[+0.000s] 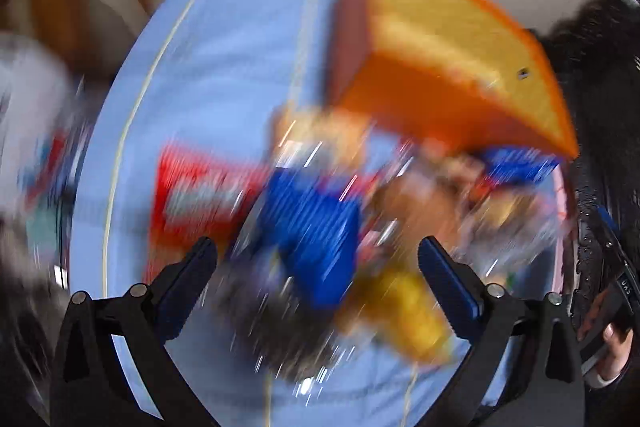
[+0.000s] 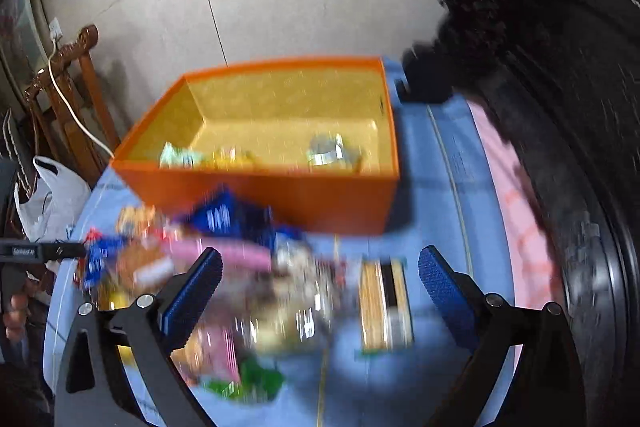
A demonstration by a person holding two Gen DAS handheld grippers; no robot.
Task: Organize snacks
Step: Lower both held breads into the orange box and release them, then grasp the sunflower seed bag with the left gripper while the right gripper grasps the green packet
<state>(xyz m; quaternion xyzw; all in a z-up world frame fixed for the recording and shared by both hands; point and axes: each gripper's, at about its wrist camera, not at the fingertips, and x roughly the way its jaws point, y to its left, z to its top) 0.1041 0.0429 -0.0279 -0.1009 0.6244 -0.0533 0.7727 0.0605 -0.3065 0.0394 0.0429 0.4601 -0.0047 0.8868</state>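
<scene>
An orange box [image 2: 280, 195] with a yellow inside stands on the blue cloth, with a few wrapped snacks on its floor. The same orange box [image 1: 440, 47] shows at the upper right in the blurred left wrist view. A heap of snack packets lies in front of it. My left gripper [image 1: 316, 259] hangs open above a blue packet [image 1: 316, 227], beside a red packet [image 1: 200, 187] and a yellow one [image 1: 404, 311]. My right gripper [image 2: 320, 279] stands open over the heap, with a gold-and-black striped packet [image 2: 386, 303] between its fingers, untouched. A pink packet [image 2: 240, 255] and a dark blue packet [image 2: 228, 215] lie to the left.
A light blue cloth [image 2: 440, 227] covers the surface, with a pink edge [image 2: 516, 227] at the right. A dark fuzzy sleeve [image 2: 540, 67] fills the right side. A wooden chair [image 2: 68, 95] and a white plastic bag [image 2: 52, 199] stand at the left, past the cloth's edge.
</scene>
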